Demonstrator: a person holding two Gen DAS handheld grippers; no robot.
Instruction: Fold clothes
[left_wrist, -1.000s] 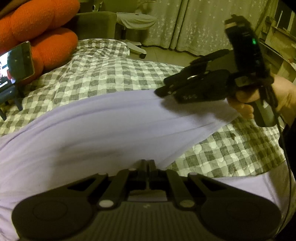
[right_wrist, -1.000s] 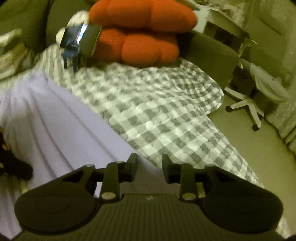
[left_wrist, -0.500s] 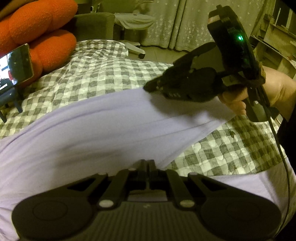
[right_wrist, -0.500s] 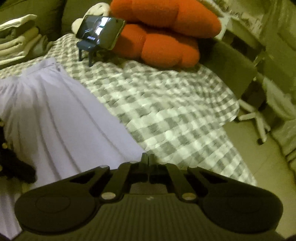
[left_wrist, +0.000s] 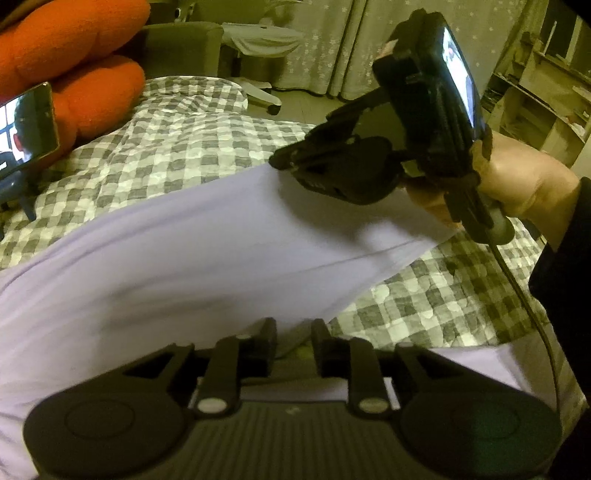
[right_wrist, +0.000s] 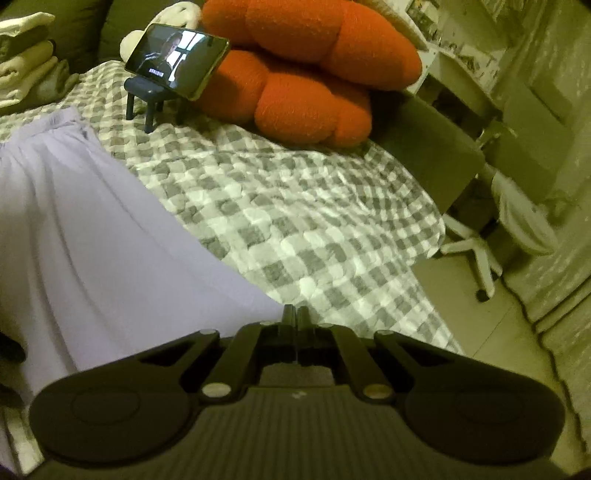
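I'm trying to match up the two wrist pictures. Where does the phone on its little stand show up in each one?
Left wrist view: the phone sits at the far left edge, partly cut off, in front of the orange cushion.
Right wrist view: the phone is at upper left, upright on its dark stand on the checked blanket.
Shared landmark: the orange cushion right behind the phone.

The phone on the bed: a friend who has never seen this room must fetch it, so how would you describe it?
Start at the big orange cushion at the far end of the checked blanket. Just in front of it stands a small dark stand with legs. The phone leans on it, the only thing with a lit screen.
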